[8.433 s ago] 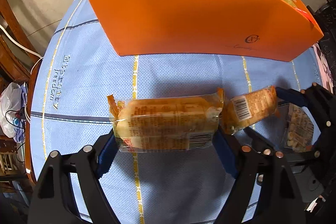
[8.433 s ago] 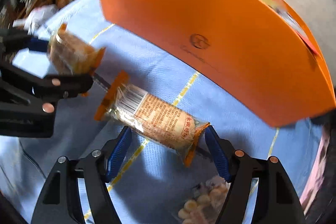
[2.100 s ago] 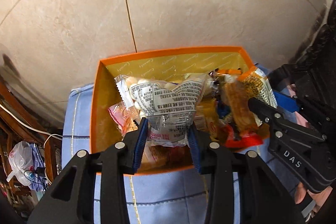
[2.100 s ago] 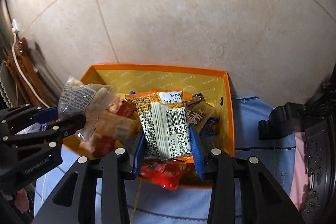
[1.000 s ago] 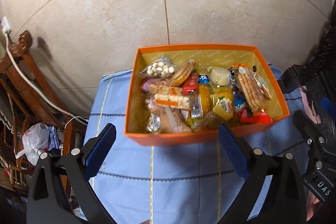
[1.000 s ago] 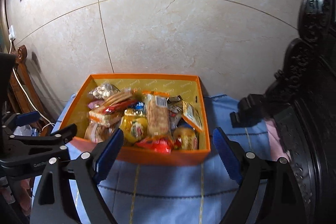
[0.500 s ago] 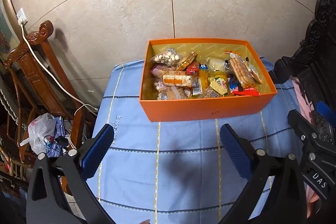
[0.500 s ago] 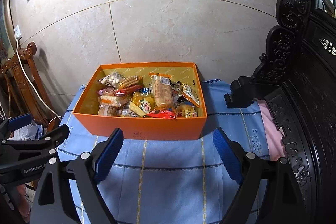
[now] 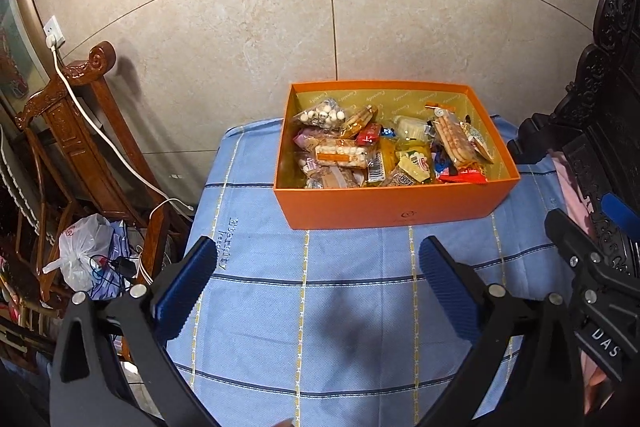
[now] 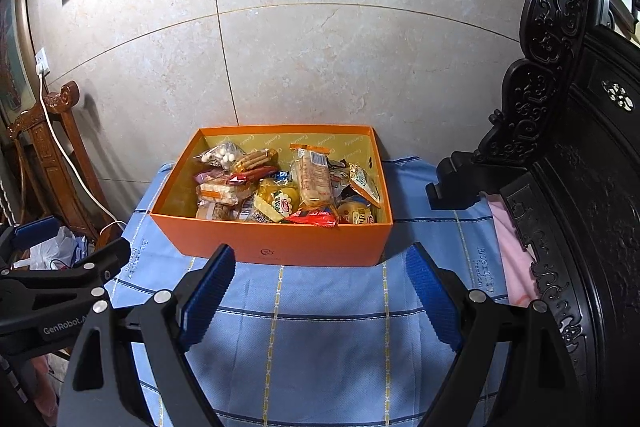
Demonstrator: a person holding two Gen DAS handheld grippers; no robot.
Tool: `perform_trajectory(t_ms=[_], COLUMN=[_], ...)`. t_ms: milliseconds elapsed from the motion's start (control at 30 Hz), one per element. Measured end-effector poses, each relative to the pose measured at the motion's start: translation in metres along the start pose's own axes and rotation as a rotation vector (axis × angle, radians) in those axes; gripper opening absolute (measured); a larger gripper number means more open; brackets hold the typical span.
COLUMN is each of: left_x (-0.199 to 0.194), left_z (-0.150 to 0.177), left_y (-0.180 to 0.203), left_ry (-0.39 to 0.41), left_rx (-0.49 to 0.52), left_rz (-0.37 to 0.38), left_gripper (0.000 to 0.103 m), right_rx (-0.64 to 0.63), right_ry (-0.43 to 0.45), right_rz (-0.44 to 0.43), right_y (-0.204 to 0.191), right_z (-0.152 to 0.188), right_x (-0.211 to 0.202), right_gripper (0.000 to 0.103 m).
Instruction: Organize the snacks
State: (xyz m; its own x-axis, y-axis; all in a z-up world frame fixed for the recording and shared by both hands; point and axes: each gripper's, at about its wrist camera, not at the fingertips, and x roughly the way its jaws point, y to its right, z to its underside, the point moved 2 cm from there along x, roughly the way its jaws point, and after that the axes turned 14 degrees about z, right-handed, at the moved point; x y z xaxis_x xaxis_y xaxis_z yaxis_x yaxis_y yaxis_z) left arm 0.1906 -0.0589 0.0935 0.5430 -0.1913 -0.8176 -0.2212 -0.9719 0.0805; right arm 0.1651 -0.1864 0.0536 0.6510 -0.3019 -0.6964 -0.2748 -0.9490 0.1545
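Snacks piled inside orange box at far end of tabletop, against tiled wall | left claw wide, nothing between pads, over bare blue checked cloth | right claw wide, nothing held, just short of box front | wooden chair left of tabletop

Large beige marble wall tiles with thin seams back a table under a blue checked cloth. A carved brown wooden chair, a white cable draped across it, stands at the table's left edge; dark carved furniture flanks the right
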Motion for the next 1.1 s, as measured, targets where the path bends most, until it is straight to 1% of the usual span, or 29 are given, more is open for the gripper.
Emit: perform_trajectory(t_ms=[233,467,633,700,833,933,1100], left_x=[0.002,0.009,0.011,0.012,0.009,0.005,0.004], left_z=[0.0,0.001,0.001,0.001,0.001,0.001,0.0], left_y=[-0.002,-0.007,-0.008,-0.008,-0.009,-0.006,-0.005], left_ry=[-0.008,-0.033,-0.032,-0.031,0.001,0.026,0.034], left_rx=[-0.007,-0.034,-0.027,-0.031,-0.034,-0.014,-0.011], left_rz=[0.008,0.016,0.0,0.013,0.017,-0.001,-0.01], left_gripper=[0.099,0.099,0.099,0.099,0.099,0.099,0.099], right_rx=[-0.004,-0.007,-0.005,-0.006,-0.014,-0.015,-0.019], right_ry=[-0.002,-0.008,-0.011,-0.011,-0.011,-0.014,-0.015], right_rz=[-0.003,-0.005,-0.005,-0.007,-0.009,-0.012,-0.013], right_y=[-0.002,-0.003,-0.003,-0.003,-0.005,-0.005,-0.007], right_z=[-0.001,-0.002,-0.002,-0.002,-0.001,0.0,0.0], right_x=[0.0,0.005,0.007,0.007,0.009,0.01,0.011], right_gripper=[0.088,0.088,0.088,0.088,0.088,0.088,0.088])
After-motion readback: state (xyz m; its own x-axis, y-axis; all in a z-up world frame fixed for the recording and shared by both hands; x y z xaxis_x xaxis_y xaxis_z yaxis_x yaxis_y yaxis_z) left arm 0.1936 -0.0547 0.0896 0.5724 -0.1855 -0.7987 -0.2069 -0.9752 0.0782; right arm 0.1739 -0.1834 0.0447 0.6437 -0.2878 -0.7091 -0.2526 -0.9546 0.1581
